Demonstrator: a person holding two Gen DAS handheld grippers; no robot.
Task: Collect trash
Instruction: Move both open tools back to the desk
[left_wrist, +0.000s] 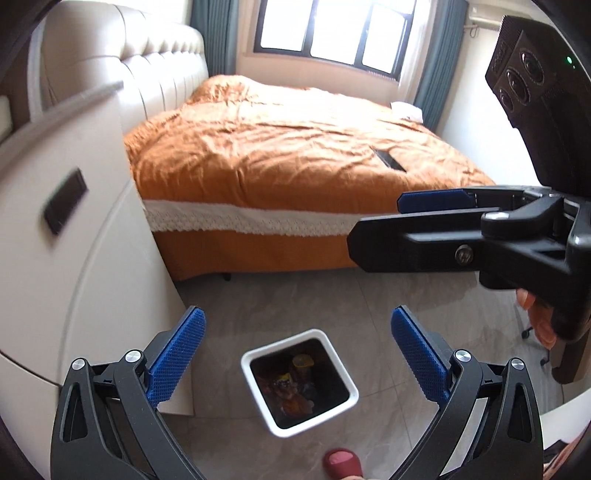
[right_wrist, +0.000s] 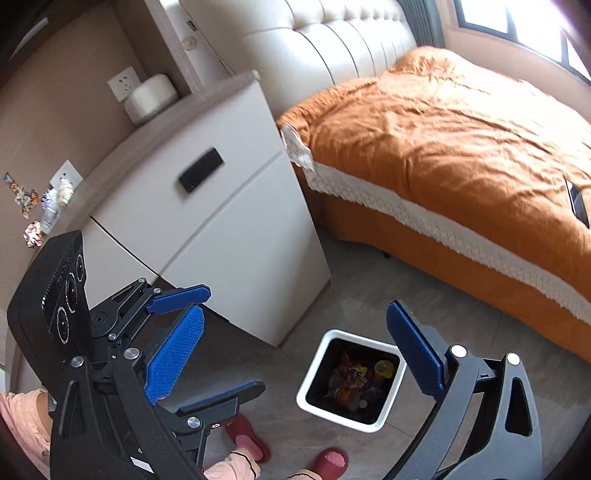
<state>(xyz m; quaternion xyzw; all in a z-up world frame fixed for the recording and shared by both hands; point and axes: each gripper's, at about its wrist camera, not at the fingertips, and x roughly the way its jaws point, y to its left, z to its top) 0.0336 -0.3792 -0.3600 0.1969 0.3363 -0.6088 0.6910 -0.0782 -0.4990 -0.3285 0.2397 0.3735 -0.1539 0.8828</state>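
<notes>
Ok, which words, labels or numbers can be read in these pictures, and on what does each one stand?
No text can be read with certainty.
Snack wrapper in the trash bin: dark letters on a yellow patch, too blurred to read.
Round label on the white column behind the nightstand: too small to read.
Wall stickers: pictures only, blurred.

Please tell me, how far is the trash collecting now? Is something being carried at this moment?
Several wrappers already lie inside the square white trash bin with a black liner on the grey tiled floor. Nothing is in hand: the left gripper and the right gripper are both open and empty. Left, judging cautiously: crumpled colourful wrappers on the white bedside cabinet.
</notes>
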